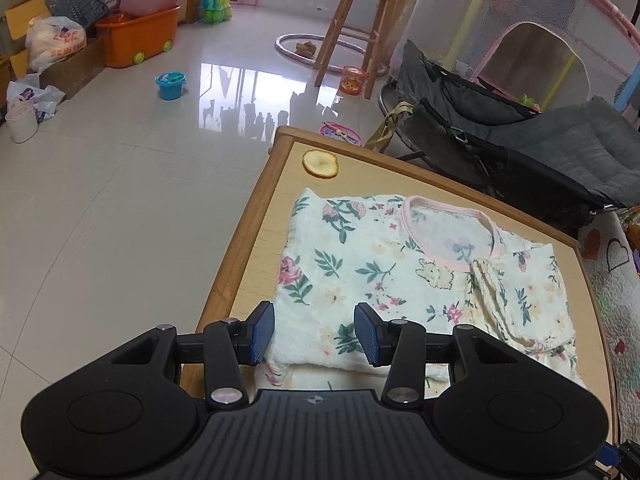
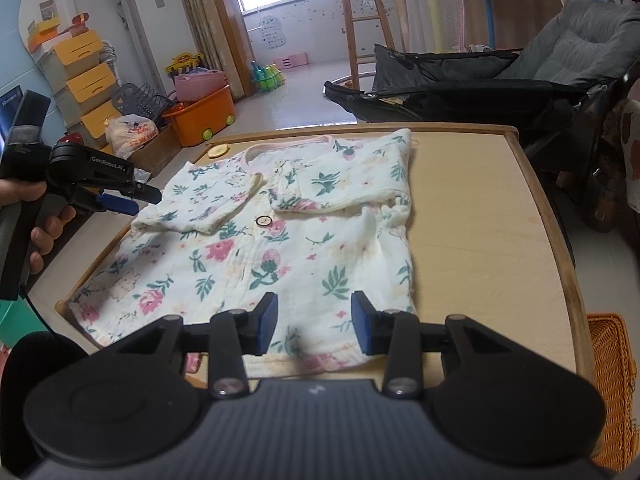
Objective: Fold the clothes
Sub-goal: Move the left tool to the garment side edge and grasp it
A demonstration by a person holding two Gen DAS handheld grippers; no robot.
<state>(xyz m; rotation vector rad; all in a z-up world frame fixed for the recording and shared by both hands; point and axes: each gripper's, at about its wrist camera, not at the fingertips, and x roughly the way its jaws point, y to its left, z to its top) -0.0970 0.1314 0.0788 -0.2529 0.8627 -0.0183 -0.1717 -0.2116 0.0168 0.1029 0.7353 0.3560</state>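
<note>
Cream muslin printed with pink flowers and green leaves, the small pink-collared child's top (image 2: pixel 256 240) lies flat on the pale wooden table with the raised rim (image 2: pixel 492 240), collar toward the far edge and hem toward the near one; both sleeves are turned in across the chest, the one on the right side (image 2: pixel 340 184) lying over the body below the collar and the one on the left side (image 2: pixel 200 208) angled inward, so the side folds look made; the body itself lies at full length, and a fold of hem to collar appears, as a judgement, to be what is left. A round wooden button (image 2: pixel 263 221) shows at the middle of the front; a thin round yellowish slice (image 1: pixel 321 163) sits apart near the table's far corner.

The right gripper (image 2: pixel 314 326) hovers over the hem with its blue pads well apart and nothing between them; whether they touch the cloth I cannot tell. The left gripper (image 1: pixel 314 336) sits at the garment's left edge, likewise spread wide, holding nothing; the right view shows it just beside the folded left sleeve, gripped by a hand (image 2: pixel 40 216). An orange wicker basket (image 2: pixel 608 380) stands beyond the table's right side.
</note>
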